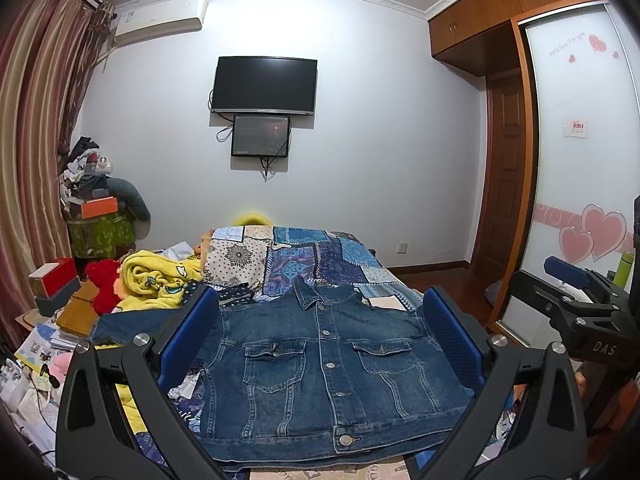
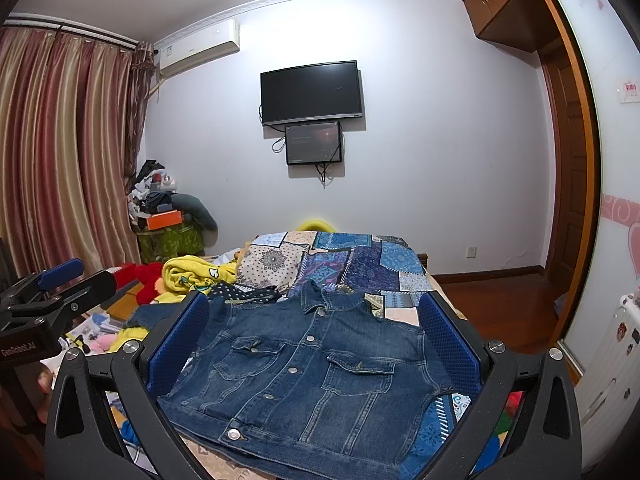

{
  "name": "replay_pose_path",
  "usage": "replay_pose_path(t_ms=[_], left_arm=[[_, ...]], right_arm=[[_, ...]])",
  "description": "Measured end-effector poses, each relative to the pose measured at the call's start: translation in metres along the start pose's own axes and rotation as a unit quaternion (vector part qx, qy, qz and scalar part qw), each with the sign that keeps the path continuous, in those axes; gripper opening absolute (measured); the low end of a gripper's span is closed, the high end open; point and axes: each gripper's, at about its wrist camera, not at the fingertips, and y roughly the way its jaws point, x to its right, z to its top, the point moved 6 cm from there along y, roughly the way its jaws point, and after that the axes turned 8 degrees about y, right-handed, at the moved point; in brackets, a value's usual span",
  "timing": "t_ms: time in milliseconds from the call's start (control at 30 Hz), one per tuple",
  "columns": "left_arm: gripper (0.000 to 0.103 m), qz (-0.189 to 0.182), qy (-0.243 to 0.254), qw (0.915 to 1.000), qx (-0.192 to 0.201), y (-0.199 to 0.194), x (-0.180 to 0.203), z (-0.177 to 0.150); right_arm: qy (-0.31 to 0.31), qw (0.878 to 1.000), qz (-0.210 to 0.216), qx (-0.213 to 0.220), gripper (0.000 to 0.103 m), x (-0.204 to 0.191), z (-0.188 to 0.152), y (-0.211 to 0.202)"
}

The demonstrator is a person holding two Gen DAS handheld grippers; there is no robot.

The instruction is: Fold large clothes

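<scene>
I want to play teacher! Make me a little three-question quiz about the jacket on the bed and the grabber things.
1. True or false: the denim jacket lies front side up, buttoned, on the patchwork quilt.
2. Which is it? The left gripper is: A) shut on a sleeve, B) open and holding nothing, C) out of sight.
3. Fill in: the fluffy blanket heaped beside the quilt is ____ in colour.

Key:
1. True; its buttons and both chest pockets face up.
2. B; the right gripper is open too.
3. Yellow.
</scene>
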Motion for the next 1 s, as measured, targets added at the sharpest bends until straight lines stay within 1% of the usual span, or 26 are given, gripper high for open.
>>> replay_pose_path(t_ms=[667,1000], left_arm=[[0.103,0.000,-0.001,1.0000,-0.003,0.002,0.001,0.000],[0.103,0.000,-0.006,0.9999,-0.013,0.014,-0.007,-0.002]], right_arm=[[0.004,1.000,-0.001,-0.007,0.103,0.002,-0.001,0.002],[0.000,1.000,-0.003,-0.022,0.103,-0.001,-0.005,0.013]])
